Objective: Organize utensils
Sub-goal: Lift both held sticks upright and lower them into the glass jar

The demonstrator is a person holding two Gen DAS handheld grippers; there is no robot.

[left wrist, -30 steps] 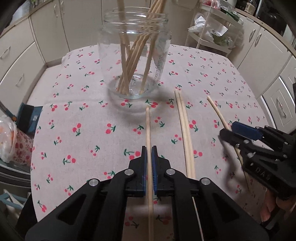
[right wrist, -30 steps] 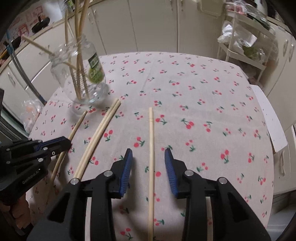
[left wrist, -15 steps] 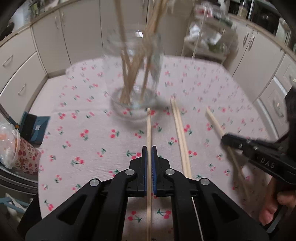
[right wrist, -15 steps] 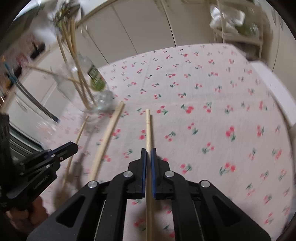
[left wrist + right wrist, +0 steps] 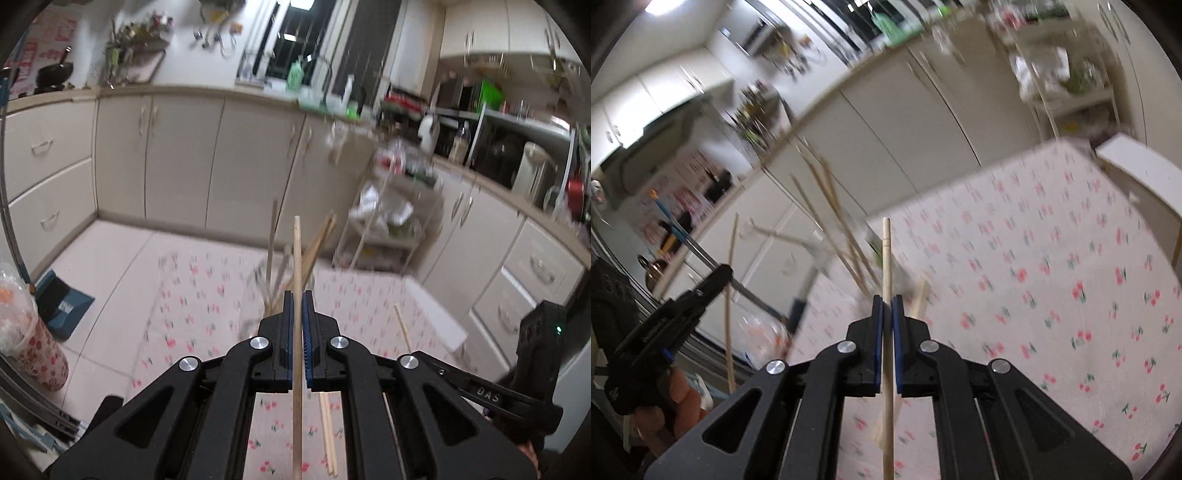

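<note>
Both grippers are lifted off the tabletop (image 5: 1071, 258), each with a wooden chopstick pinched between its blue pads. The left gripper (image 5: 297, 306) has its jaws closed tight on a chopstick (image 5: 297, 258) that runs straight up between them, its tip pointing toward the kitchen cabinets (image 5: 177, 162). The right gripper (image 5: 887, 310) grips a second chopstick (image 5: 886, 254) the same way, jaws clamped on the shaft with the grooved end sticking out ahead.

Just beyond both held sticks stands the glass jar (image 5: 266, 291), badly blurred, with a bundle of chopsticks (image 5: 314, 243) fanning out of it. A pair of loose chopsticks (image 5: 327, 435) lies on the cherry-print cloth below the left gripper, and another single stick (image 5: 402, 328) lies further right. In the right wrist view the left gripper appears at the left edge.
</note>
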